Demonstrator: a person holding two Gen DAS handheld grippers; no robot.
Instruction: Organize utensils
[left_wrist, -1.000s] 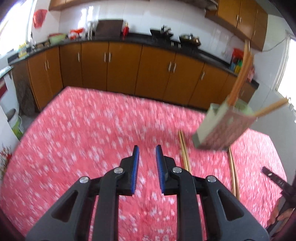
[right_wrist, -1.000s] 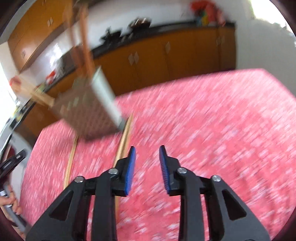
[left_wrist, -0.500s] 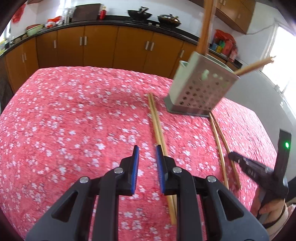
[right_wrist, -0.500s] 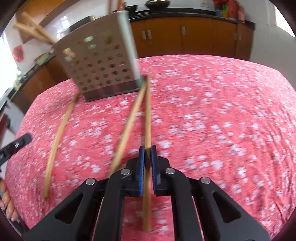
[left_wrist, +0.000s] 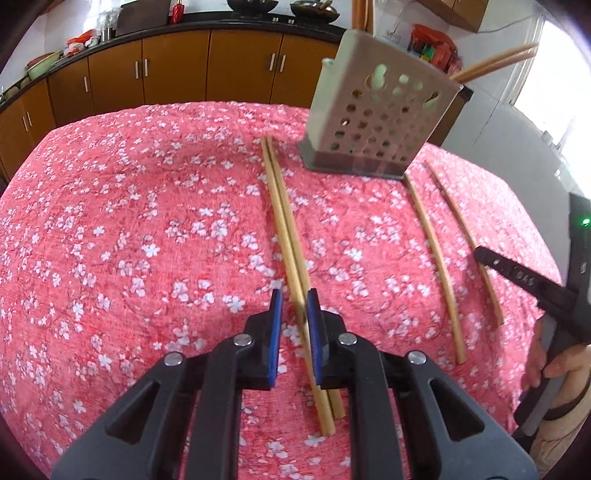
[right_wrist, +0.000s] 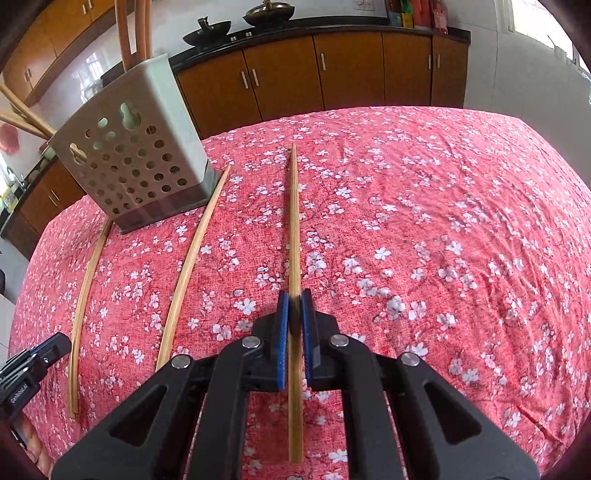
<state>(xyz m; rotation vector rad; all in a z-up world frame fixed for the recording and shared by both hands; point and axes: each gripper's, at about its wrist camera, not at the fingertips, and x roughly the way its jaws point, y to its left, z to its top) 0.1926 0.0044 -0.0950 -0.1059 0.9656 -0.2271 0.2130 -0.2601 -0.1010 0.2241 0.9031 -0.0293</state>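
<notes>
While the left gripper (left_wrist: 294, 295), at lower centre, closes its blue pads either side of a pair of pale wooden chopsticks (left_wrist: 282, 221) lying on the red floral cloth (left_wrist: 129, 240), not yet pressing them, the right gripper (right_wrist: 295, 300) is clamped on one wooden chopstick (right_wrist: 294, 221). Upper frame: perforated grey utensil holder (left_wrist: 373, 122).

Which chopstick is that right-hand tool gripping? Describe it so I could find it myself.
Start at the grey perforated utensil holder on the red flowered tablecloth. Several chopsticks lie near it; seen from the right tool, the chopstick you want lies farthest right. Only it is pinched between that tool's blue pads.
</notes>
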